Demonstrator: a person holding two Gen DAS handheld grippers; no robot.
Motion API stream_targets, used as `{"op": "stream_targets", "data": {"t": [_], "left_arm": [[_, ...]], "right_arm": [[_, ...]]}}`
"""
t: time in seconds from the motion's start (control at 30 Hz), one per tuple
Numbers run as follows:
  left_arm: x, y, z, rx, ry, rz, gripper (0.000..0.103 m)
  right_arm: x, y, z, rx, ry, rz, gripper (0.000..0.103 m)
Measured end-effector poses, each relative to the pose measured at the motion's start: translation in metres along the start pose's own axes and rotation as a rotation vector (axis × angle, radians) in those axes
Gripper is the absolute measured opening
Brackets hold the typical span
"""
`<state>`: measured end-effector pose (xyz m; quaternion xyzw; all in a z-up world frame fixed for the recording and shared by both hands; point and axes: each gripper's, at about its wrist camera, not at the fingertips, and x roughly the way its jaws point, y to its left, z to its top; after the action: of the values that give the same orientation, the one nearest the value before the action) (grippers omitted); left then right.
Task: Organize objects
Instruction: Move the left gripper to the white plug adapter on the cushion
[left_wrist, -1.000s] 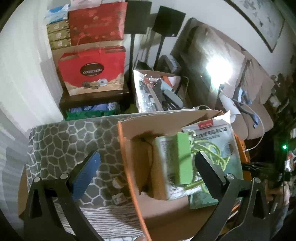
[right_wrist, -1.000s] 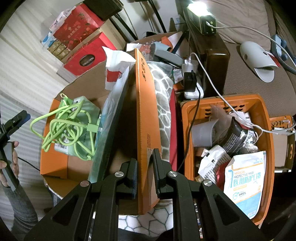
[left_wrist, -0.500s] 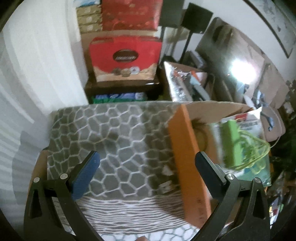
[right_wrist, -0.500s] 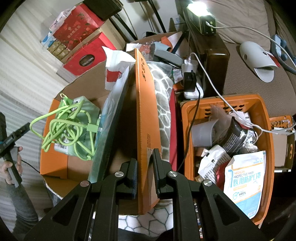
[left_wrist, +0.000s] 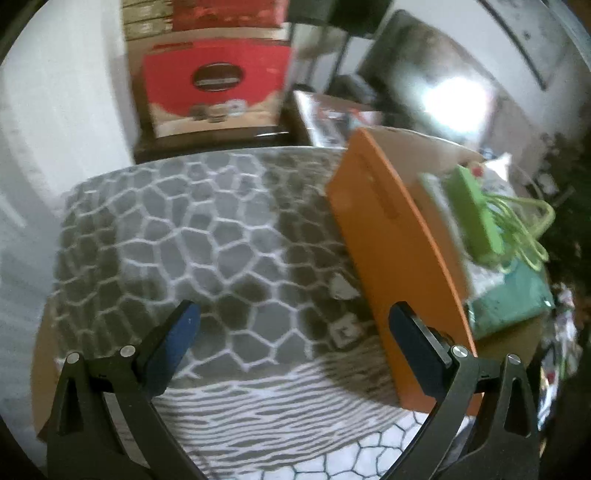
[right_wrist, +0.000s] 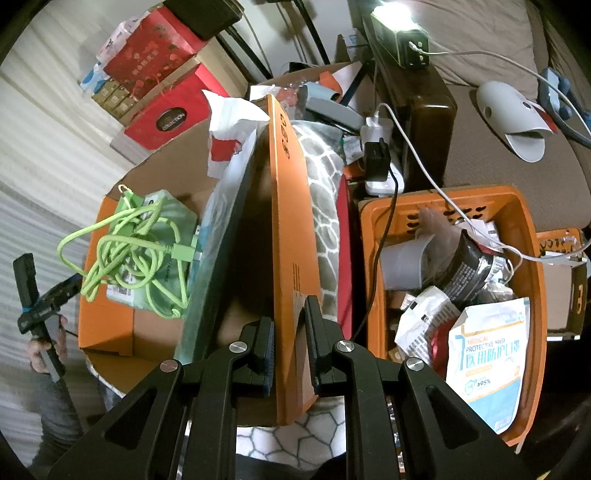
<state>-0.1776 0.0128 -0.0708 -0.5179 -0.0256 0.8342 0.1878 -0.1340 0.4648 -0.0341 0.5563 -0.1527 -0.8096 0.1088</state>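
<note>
My right gripper (right_wrist: 290, 341) is shut on the upright flap of an orange cardboard box (right_wrist: 288, 236). In the box lie a green packet with a coiled lime cable (right_wrist: 136, 251) and a flat plastic bag (right_wrist: 229, 192). My left gripper (left_wrist: 291, 339) is open and empty, over a grey honeycomb-pattern blanket (left_wrist: 192, 236), left of the box's orange wall (left_wrist: 399, 258). The green pack and cable (left_wrist: 491, 218) show at the right of the left wrist view, blurred. The left gripper's body and the hand holding it (right_wrist: 40, 314) show at the left edge of the right wrist view.
An orange plastic basket (right_wrist: 532, 258) right of the box holds a mask packet (right_wrist: 487, 358), a grey cup and wrappers. Behind are a power strip with chargers (right_wrist: 376, 162), a dark wooden stand (right_wrist: 417, 92), red gift boxes (right_wrist: 166, 114) (left_wrist: 218, 81) and a sofa.
My left gripper has swung left, away from the box's inside to over the blanket, still open. The right gripper holds the flap, unmoved.
</note>
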Motion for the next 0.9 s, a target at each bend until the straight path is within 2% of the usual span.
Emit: {"op": "stream_targets", "data": {"t": [0.17,0.33,0.53,0.9], "left_arm": [[0.003,-0.009,-0.013,0.076,-0.035,-0.051,0.101],[0.007,-0.019,-0.025,0.165,-0.07,-0.073,0.09],[0.019,-0.032,-0.036,0.295,-0.05,-0.058,0.083],[0.036,-0.049,-0.042,0.415,-0.023,-0.015,0.064]], "right_arm": [[0.0,0.0,0.0,0.001,0.0,0.0,0.013],[0.0,0.0,-0.001,0.0,0.0,0.0,0.013],[0.0,0.0,0.0,0.0,0.0,0.0,0.013],[0.0,0.0,-0.002,0.001,0.002,0.0,0.013]]}}
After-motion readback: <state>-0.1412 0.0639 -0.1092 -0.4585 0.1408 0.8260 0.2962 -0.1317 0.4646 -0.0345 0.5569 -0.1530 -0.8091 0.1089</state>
